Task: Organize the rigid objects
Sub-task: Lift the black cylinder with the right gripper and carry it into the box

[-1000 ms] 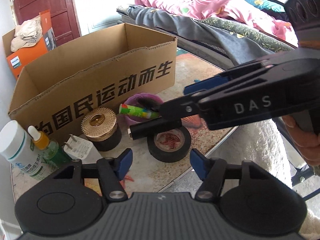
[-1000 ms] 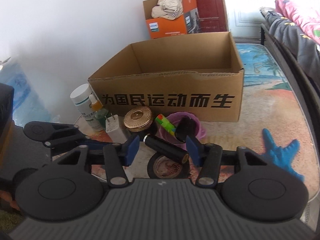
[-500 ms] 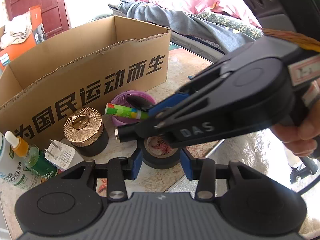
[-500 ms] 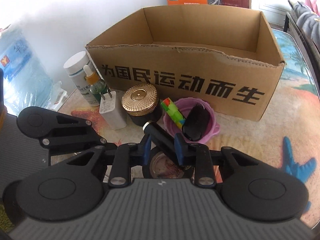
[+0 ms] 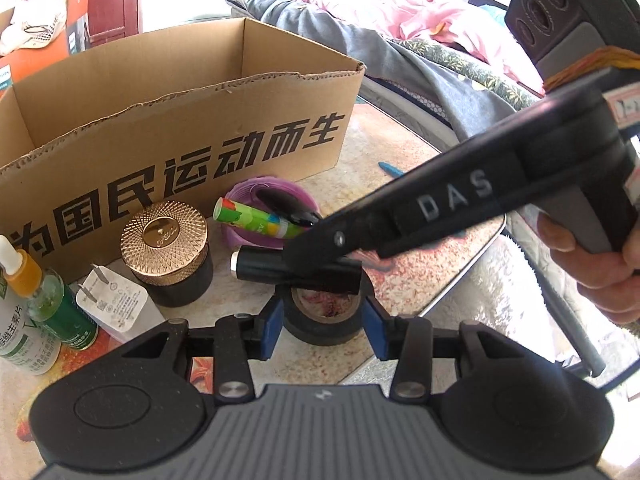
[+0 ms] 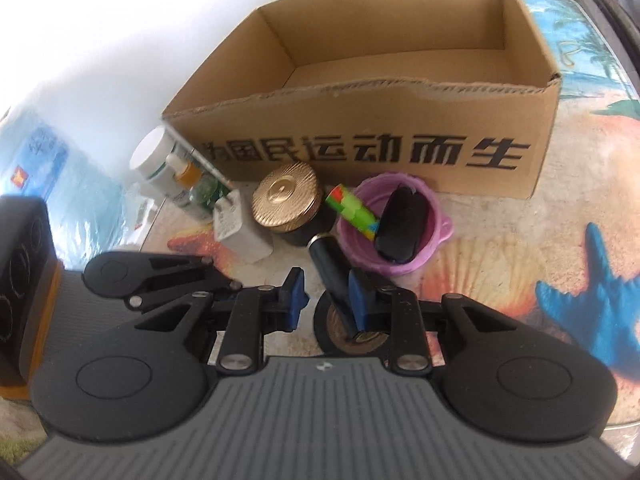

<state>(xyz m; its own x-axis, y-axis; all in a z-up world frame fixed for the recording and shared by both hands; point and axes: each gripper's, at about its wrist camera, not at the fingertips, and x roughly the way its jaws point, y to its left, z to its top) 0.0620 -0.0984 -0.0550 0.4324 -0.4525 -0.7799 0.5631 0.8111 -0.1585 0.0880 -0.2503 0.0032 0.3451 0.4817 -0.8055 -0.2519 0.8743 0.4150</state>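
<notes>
A black tape roll (image 5: 320, 336) lies flat near the table's front edge. My left gripper (image 5: 323, 330) straddles it, one blue pad against each side. Its jaws are opening slightly with the roll between them. A black cylinder (image 5: 260, 266) rests with one end on top of the roll. My right gripper (image 5: 316, 258) comes in from the right and is shut on that cylinder. In the right wrist view the cylinder (image 6: 324, 256) runs between the pads of the right gripper (image 6: 326, 298), above the tape roll (image 6: 323, 330). An open cardboard box (image 5: 180, 120) stands behind.
In front of the box are a purple bowl (image 5: 288, 186) holding a black item (image 5: 288, 206), a green tube (image 5: 256, 218), a gold-lidded jar (image 5: 164, 236), a white plug (image 5: 114, 300), a dropper bottle (image 5: 44, 300) and a white bottle (image 6: 154, 160). A hand (image 5: 600, 276) holds the right gripper. The table edge (image 5: 460, 280) runs at the right.
Both grippers came down and forward. The right jaws closed on the black cylinder. The left jaws narrowed around the tape roll, which now sits between the pads.
</notes>
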